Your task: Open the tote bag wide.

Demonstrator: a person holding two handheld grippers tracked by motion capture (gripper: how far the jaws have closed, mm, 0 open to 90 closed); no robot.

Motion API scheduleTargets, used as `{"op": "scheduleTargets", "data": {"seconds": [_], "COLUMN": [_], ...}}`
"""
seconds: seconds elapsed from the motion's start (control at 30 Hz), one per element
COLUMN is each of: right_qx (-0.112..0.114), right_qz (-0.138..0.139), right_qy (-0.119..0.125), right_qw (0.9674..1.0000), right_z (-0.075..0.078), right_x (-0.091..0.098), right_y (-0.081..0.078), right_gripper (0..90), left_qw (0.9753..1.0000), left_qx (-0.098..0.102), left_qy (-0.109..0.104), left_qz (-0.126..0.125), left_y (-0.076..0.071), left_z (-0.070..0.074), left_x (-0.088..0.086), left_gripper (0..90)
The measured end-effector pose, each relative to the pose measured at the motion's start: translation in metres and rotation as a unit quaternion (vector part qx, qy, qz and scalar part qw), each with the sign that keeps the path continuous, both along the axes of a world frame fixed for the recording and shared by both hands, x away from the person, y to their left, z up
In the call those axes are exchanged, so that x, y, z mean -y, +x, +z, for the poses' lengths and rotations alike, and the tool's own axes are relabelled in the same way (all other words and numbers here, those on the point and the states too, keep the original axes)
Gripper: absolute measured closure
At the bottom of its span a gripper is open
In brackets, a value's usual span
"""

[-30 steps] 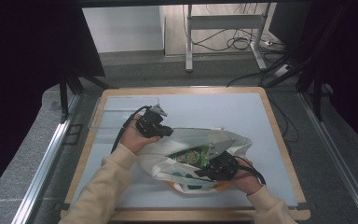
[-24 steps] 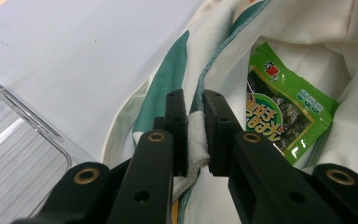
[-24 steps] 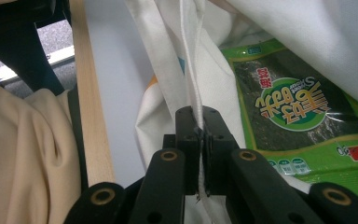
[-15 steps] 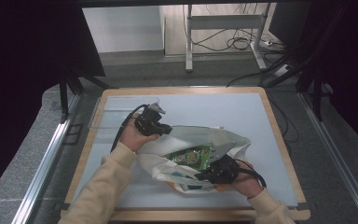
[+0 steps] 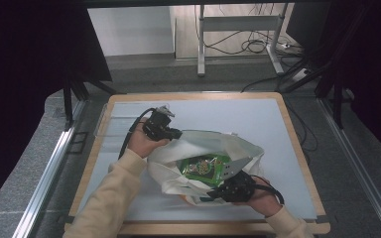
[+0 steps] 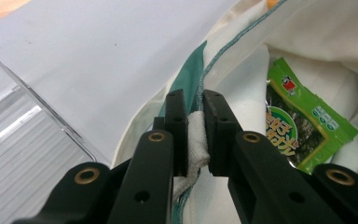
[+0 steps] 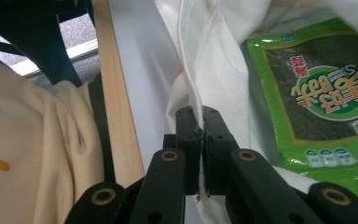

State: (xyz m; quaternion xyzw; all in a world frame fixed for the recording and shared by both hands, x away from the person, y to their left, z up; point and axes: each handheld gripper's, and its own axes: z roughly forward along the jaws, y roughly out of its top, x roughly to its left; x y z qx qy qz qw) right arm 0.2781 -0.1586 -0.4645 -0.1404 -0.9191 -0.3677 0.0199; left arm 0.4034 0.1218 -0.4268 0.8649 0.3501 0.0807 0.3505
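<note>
A white cloth bag (image 5: 206, 148) lies open on the table, with a green snack packet (image 5: 204, 166) inside it. My left gripper (image 5: 174, 134) pinches the bag's far rim at its left end. In the left gripper view the jaws are shut on a fold of the white cloth (image 6: 196, 135), and the green packet (image 6: 303, 121) lies to their right. My right gripper (image 5: 217, 194) holds the near rim. The right gripper view has the jaws shut on the cloth edge (image 7: 200, 112), beside the packet (image 7: 321, 102).
The table (image 5: 278, 119) has a pale blue-grey top with a wooden border. A clear plastic strip (image 5: 110, 130) lies at its left side. A metal stand and cables (image 5: 238, 44) are on the floor beyond the far edge. Cream sleeves (image 5: 114, 193) reach in from the bottom.
The bag's mouth has been pulled a little wider, baring more of the green packet. The right gripper has shifted slightly down and left along the near rim.
</note>
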Motion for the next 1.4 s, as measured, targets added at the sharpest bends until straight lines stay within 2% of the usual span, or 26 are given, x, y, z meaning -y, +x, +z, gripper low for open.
{"op": "scheduleTargets", "data": {"seconds": [0.33, 0.67, 0.77, 0.9, 1.03, 1.4], "right_qx": [-0.013, -0.023, -0.033, -0.033, -0.031, -0.029], "right_qz": [0.007, 0.017, 0.024, 0.027, 0.029, 0.028], "right_qy": [-0.009, -0.018, -0.030, -0.032, -0.036, -0.034], "right_qw": [0.9999, 0.9994, 0.9987, 0.9986, 0.9985, 0.9986], "right_z": [-0.010, -0.017, -0.027, -0.029, -0.031, -0.032], "right_x": [0.001, 0.002, 0.002, 0.001, 0.000, 0.001], "right_y": [-0.010, -0.019, -0.024, -0.024, -0.025, -0.023], "right_gripper": [86.5, 86.6, 86.7, 86.7, 86.7, 86.2], "left_qw": [0.9998, 0.9992, 0.9986, 0.9983, 0.9981, 0.9986], "left_qx": [0.006, 0.010, 0.001, -0.007, -0.016, -0.014], "left_qy": [0.000, 0.006, 0.008, 0.007, 0.006, -0.006], "left_qz": [0.018, 0.039, 0.052, 0.058, 0.059, 0.050], "left_y": [0.005, 0.014, 0.023, 0.028, 0.031, 0.026], "left_z": [0.003, -0.002, -0.010, -0.014, -0.020, -0.019], "left_x": [0.000, 0.000, -0.002, -0.002, -0.003, -0.005], "left_gripper": [82.4, 82.5, 82.5, 82.5, 82.4, 82.1]}}
